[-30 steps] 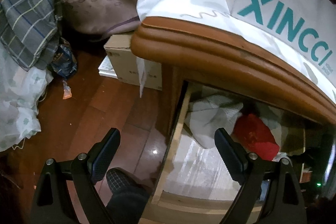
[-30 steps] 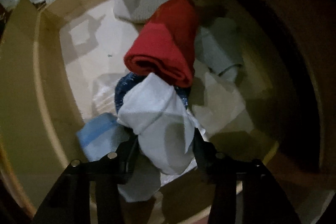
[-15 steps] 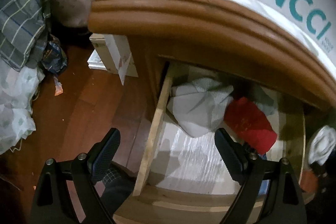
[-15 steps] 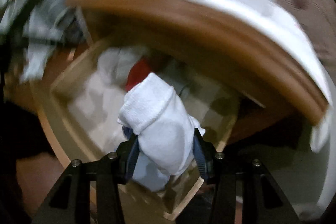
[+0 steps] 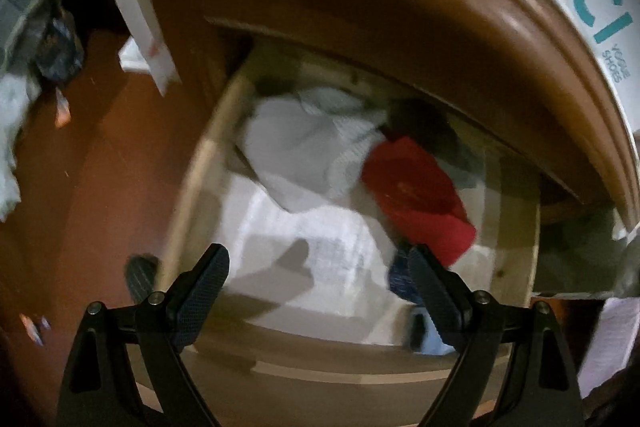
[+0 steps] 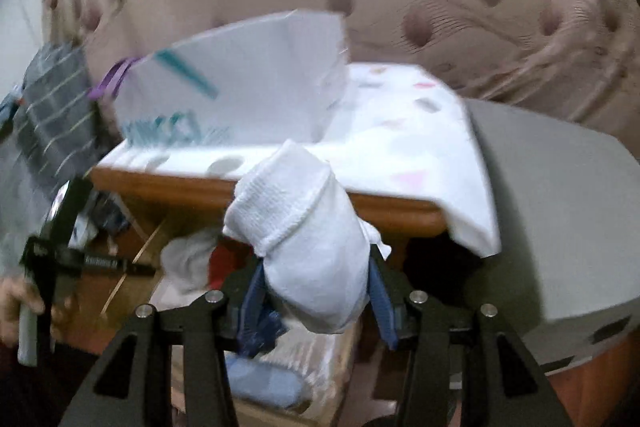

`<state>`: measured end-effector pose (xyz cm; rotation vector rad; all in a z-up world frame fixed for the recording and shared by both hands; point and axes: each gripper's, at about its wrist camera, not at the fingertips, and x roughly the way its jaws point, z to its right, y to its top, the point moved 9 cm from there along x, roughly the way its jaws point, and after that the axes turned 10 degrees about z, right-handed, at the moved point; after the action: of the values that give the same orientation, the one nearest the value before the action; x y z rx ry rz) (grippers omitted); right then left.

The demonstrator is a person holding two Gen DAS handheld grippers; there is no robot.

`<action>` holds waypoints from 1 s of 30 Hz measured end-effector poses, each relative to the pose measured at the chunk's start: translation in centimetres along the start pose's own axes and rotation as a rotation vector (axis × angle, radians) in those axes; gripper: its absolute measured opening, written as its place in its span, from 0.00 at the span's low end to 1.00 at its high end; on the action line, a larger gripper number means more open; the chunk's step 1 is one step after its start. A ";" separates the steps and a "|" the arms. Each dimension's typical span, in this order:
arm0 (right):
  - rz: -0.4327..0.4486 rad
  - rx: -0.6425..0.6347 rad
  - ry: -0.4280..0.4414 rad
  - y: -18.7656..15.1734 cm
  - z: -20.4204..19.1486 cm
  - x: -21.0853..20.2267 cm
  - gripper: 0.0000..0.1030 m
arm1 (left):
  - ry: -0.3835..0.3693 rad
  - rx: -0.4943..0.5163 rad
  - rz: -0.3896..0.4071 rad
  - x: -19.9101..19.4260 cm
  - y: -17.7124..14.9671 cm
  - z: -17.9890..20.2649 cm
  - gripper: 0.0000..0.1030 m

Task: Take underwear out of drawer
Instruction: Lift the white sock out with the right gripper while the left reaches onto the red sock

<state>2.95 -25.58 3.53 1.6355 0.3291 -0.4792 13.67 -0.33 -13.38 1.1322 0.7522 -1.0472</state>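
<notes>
Apparently right gripper [image 6: 316, 283] clamps white rolled underwear [image 6: 304, 247] above the drawer [image 6: 320, 367].

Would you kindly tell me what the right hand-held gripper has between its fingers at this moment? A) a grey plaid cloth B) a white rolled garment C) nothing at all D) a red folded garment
B: in the right wrist view the right hand-held gripper is closed on the white rolled garment, held up in front of the wooden cabinet, while the red garment lies in the drawer.
</notes>
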 end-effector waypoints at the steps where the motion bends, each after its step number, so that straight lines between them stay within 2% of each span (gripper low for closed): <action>1: 0.012 0.015 -0.012 0.5 0.6 -0.3 0.46 | -0.018 -0.027 -0.012 0.2 -0.2 0.3 0.87; 5: 0.046 0.051 -0.038 1.4 2.6 -0.8 0.46 | -0.119 -0.212 -0.076 1.9 -1.2 2.2 0.86; 12: 0.060 0.088 -0.034 1.2 3.4 -1.0 0.46 | -0.171 -0.469 -0.062 4.2 -1.8 3.8 0.83; 17: 0.056 0.100 -0.024 1.3 3.6 -0.8 0.47 | -0.161 -0.494 -0.083 5.6 -2.4 4.6 0.74; 23: 0.057 0.088 -0.007 1.5 3.2 -0.7 0.46 | -0.149 -0.505 -0.112 7.4 -2.8 5.6 0.70; 25: 0.055 0.090 -0.004 1.5 3.2 -0.7 0.46 | -0.140 -0.508 -0.142 8.2 -3.1 6.1 0.62; 28: 0.051 0.086 0.000 1.5 3.1 -0.6 0.47 | -0.166 -0.498 -0.163 8.5 -3.0 6.5 0.38; 30: 0.049 0.088 -0.001 1.5 3.1 -0.6 0.47 | -0.174 -0.474 -0.162 8.3 -3.0 6.7 0.30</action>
<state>2.83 -28.78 4.85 1.7245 0.2704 -0.4630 13.60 -9.25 -19.94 0.5756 0.9033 -1.0165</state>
